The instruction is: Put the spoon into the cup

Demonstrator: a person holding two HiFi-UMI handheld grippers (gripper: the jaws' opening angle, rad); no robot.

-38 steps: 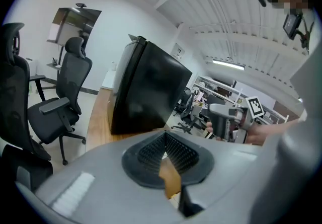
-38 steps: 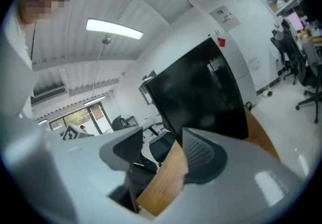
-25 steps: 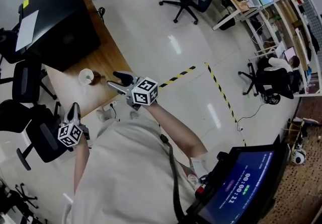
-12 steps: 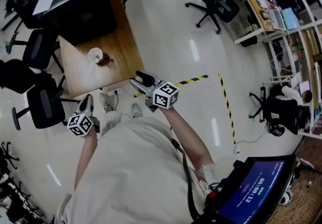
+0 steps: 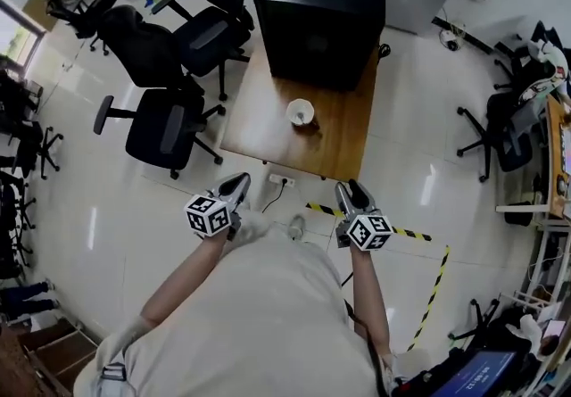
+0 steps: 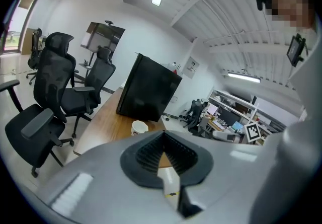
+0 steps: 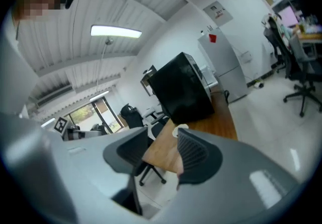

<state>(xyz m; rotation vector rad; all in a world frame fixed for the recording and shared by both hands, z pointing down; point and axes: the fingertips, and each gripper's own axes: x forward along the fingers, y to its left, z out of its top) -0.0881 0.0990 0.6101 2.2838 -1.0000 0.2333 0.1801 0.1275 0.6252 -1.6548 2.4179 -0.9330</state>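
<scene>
A white cup (image 5: 301,111) stands on the wooden table (image 5: 259,123), and a small brown thing (image 5: 314,123) lies against it, too small to name. Both grippers hang over the floor, short of the table's near edge and apart from the cup. My left gripper (image 5: 238,182) has its fingertips together with nothing between them (image 6: 162,135); the cup (image 6: 140,127) shows just above them. My right gripper (image 5: 354,188) is open (image 7: 160,140); its jaws have just been closing and nothing is between them. The cup's rim (image 7: 180,129) peeks over its right pad.
A large black box (image 5: 321,7) fills the table's far end. Black office chairs (image 5: 169,123) stand left of the table. A power strip (image 5: 283,179) and yellow-black floor tape (image 5: 419,235) lie on the tiled floor near my grippers.
The view has swung so the table sits straight ahead instead of upper left. The left gripper has come forward level with the right; both now point at the table.
</scene>
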